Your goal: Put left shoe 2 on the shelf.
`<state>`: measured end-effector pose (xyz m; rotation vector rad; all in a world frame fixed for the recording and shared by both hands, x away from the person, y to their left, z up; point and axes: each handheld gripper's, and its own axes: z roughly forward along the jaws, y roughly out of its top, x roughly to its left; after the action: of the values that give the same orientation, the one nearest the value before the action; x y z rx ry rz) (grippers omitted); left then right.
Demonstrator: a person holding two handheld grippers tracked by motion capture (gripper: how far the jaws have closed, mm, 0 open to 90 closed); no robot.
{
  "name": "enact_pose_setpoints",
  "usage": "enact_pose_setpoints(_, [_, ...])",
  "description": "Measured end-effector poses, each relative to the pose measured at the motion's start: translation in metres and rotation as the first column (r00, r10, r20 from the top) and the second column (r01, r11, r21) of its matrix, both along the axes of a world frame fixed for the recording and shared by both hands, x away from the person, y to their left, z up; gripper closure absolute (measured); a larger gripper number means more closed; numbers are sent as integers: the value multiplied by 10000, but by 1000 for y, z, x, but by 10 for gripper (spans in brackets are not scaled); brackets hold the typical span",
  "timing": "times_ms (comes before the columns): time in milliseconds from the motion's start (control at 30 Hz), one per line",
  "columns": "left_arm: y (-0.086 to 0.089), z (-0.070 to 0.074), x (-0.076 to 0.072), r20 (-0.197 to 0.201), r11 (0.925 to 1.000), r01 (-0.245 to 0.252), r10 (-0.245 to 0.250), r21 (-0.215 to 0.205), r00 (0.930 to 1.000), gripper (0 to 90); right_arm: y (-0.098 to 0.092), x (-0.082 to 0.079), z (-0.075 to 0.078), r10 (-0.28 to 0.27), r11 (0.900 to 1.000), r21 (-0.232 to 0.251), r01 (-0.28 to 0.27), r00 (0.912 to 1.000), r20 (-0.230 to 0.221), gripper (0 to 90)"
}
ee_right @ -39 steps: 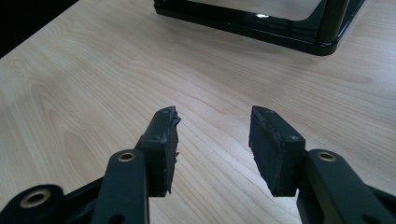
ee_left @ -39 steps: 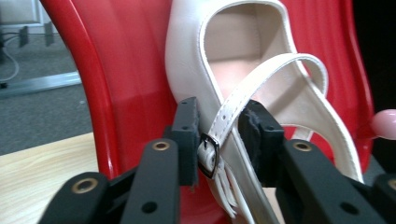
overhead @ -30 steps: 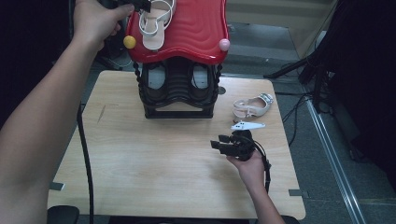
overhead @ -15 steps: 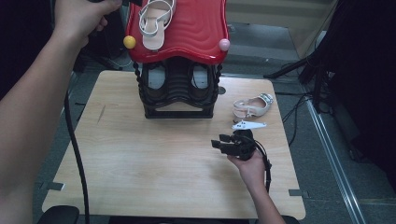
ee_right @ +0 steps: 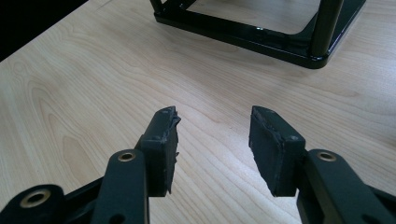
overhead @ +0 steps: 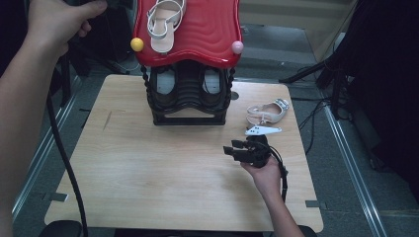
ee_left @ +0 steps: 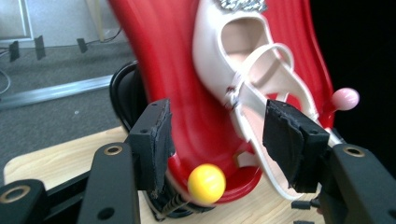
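1. A white strappy sandal with a pale pink insole point(overhead: 163, 22) lies flat on the glossy red wavy top of a shoe rack point(overhead: 207, 29), at the upper middle of the high view. In the left gripper view the same sandal point(ee_left: 252, 88) shows thin white crossing straps, an open toe and a glittery silver trim at the top edge of the frame.
2. The left claw point(ee_left: 217, 140) is spread wide, its jaws having just been opening, with nothing pinched. The sandal and the red top lie beyond the gap, not touched by the pads.
3. The person's left hand point(overhead: 57, 22) sits in the upper left corner of the high view, apart from the sandal.
4. A second, matching white sandal point(overhead: 267, 112) lies on the light wooden tabletop point(overhead: 148, 187), to the right of the rack's black frame point(overhead: 188, 98).
5. The right claw point(overhead: 242, 150) rests low over the tabletop at right of centre, just below that second sandal, held by the right hand point(overhead: 264, 170). In the right gripper view its jaws stand spread point(ee_right: 212, 149) with bare wood between them.
6. Count: two white sandals, one rack, two small round knobs on the red top's front corners, one yellow point(overhead: 137, 44) and one pink point(overhead: 237, 47). Two grey shoes sit on the lower shelf inside the rack point(overhead: 168, 84).
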<state>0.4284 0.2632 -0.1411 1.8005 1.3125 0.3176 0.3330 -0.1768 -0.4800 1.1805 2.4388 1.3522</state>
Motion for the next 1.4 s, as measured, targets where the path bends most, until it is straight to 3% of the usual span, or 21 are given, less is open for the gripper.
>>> enact_pose_setpoints(200, [16,-11,-8,-1,9997,11,-11,-226,10000,418,1,3,1,-103,9999,114,102,9999,47,529])
enact_pose_setpoints(267, [22,-17,-12,-42,10000,-26,26,-79,10000,418,1,5,2,-146,9997,204,146,9999,5,530])
enact_pose_setpoints(500, [35,-37,-25,-43,9998,-144,144,-119,9999,418,3,7,5,-46,10000,-7,47,9996,275,537])
enact_pose_setpoints(600, [40,-50,-30,34,9990,-326,327,-290,9995,447,3,9,4,-62,10000,2,62,9997,234,537])
enact_pose_setpoints(667, [43,-59,-32,13,9991,-374,374,-189,9993,461,4,9,4,-94,10000,-3,94,9997,223,537])
enact_pose_setpoints(800, [48,-79,-35,-259,9995,-307,305,-81,9992,456,4,10,5,-150,9999,-14,150,9997,196,539])
enact_pose_setpoints(1000, [52,-105,-37,-439,9992,-266,254,-284,9987,443,3,10,5,-151,9998,-82,153,9997,188,558])
enact_pose_setpoints(1233, [50,-138,-38,-701,9997,-173,160,-186,9974,445,2,10,5,-180,9998,-65,181,9997,148,560])
enact_pose_setpoints(1400, [44,-161,-40,-933,9991,-194,157,-387,9955,444,1,10,5,-241,9997,-86,243,9996,171,561])
